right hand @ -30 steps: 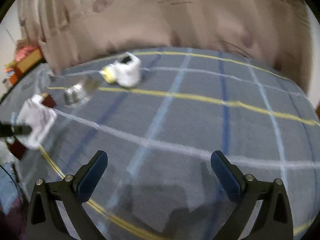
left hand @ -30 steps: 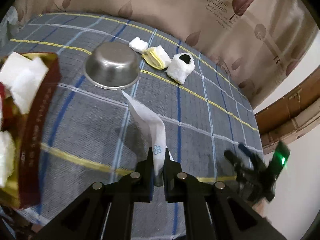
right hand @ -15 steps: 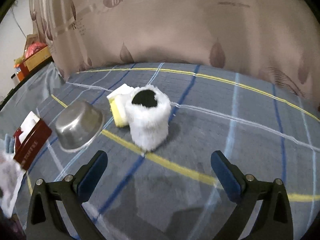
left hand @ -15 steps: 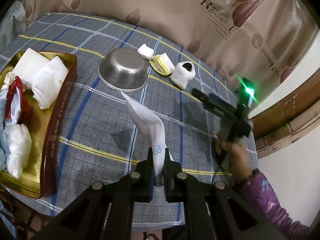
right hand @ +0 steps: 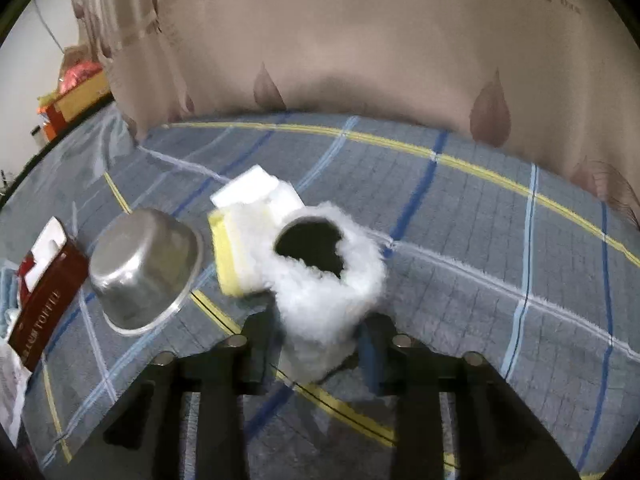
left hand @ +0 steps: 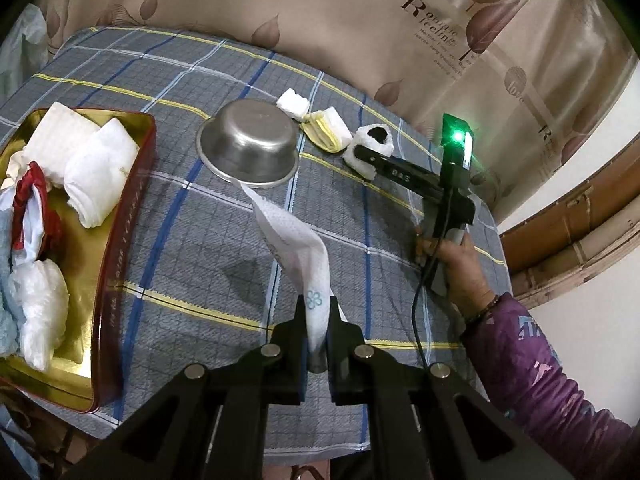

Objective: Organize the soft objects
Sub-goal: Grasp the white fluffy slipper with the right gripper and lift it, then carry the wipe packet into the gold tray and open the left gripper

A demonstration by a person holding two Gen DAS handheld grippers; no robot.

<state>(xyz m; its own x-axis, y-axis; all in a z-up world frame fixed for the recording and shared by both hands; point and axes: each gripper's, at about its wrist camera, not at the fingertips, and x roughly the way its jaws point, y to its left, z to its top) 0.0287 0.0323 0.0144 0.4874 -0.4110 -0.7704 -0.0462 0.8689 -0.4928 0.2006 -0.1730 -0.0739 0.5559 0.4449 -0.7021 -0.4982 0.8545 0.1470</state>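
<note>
Beside the fluffy white cuff [right hand: 326, 300], a sponge [right hand: 236, 248] and steel bowl [right hand: 144, 270] crowd close.

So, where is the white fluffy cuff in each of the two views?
Left wrist view: white fluffy cuff upper right of centre, at the right gripper's tip.
Right wrist view: cuff at centre, between the closing jaws of the right gripper.
Shared landmark: upturned steel bowl.

The beige curtain [left hand: 400, 20] behind the bed carries printed lettering: a large "R" and, beside it, small script that seems to read "feeling". The red tin's side [right hand: 40, 312] bears gold lettering, too blurred to read.
</note>
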